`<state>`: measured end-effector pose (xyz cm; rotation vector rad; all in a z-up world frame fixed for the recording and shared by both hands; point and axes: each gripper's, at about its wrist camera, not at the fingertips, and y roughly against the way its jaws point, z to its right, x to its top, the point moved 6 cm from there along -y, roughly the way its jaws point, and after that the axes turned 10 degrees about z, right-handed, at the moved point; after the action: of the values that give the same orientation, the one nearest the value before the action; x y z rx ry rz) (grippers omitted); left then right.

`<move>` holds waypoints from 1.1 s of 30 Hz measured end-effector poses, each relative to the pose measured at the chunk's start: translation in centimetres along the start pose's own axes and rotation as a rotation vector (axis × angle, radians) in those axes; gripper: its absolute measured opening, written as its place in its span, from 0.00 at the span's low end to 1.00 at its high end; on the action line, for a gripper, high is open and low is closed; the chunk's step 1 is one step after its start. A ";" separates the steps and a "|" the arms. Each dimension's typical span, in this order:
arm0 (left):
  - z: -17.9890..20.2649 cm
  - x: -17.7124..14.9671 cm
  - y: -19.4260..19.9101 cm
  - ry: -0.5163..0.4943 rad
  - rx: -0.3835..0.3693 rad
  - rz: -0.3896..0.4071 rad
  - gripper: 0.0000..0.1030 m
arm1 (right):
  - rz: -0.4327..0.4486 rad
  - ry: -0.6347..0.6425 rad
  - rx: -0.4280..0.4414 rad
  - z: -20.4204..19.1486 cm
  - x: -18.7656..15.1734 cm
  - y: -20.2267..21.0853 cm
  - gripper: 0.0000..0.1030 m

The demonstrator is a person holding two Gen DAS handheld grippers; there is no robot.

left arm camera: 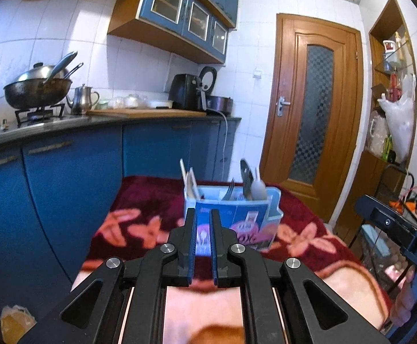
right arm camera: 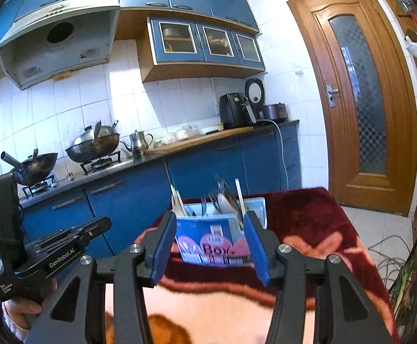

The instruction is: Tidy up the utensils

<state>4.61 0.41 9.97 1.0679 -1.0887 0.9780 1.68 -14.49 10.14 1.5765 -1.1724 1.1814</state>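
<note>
A light blue utensil box (left arm camera: 237, 218) with a pink label stands on the red flowered blanket (left arm camera: 139, 200). Forks (left arm camera: 229, 190), a spoon (left arm camera: 258, 189) and white utensils (left arm camera: 190, 183) stand upright in it. My left gripper (left arm camera: 202, 215) is in front of the box, its jaws narrow with a small gap, holding nothing. In the right wrist view the box (right arm camera: 217, 240) sits just beyond my right gripper (right arm camera: 210, 220), which is open wide and empty. The forks (right arm camera: 212, 199) and a spoon (right arm camera: 227, 203) show there too.
Blue cabinets (left arm camera: 65, 186) and a counter with woks (left arm camera: 36, 91), a kettle (left arm camera: 81, 100) and an air fryer (left arm camera: 185, 91) run behind the table. A wooden door (left arm camera: 311, 114) is at the right. The left gripper's body (right arm camera: 50, 252) shows at lower left in the right wrist view.
</note>
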 end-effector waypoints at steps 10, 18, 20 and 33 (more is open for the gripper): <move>-1.1 -4.7 -0.5 -0.008 0.027 -0.038 0.42 | -0.045 0.005 -0.049 1.6 -5.9 0.3 0.58; -1.4 -7.8 -1.0 -0.047 0.094 -0.012 0.58 | -0.062 0.049 -0.085 2.4 -9.0 0.0 0.65; -1.4 -8.3 -1.2 -0.052 0.104 -0.007 0.59 | -0.066 0.052 -0.087 2.5 -9.5 -0.2 0.68; -1.4 -9.8 -1.4 -0.041 0.120 -0.019 0.60 | -0.056 0.059 -0.130 3.4 -10.9 -0.4 0.77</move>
<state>4.35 0.66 -0.03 1.1985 -1.0617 1.0202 1.38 -15.47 -1.27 1.4579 -1.1366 1.0859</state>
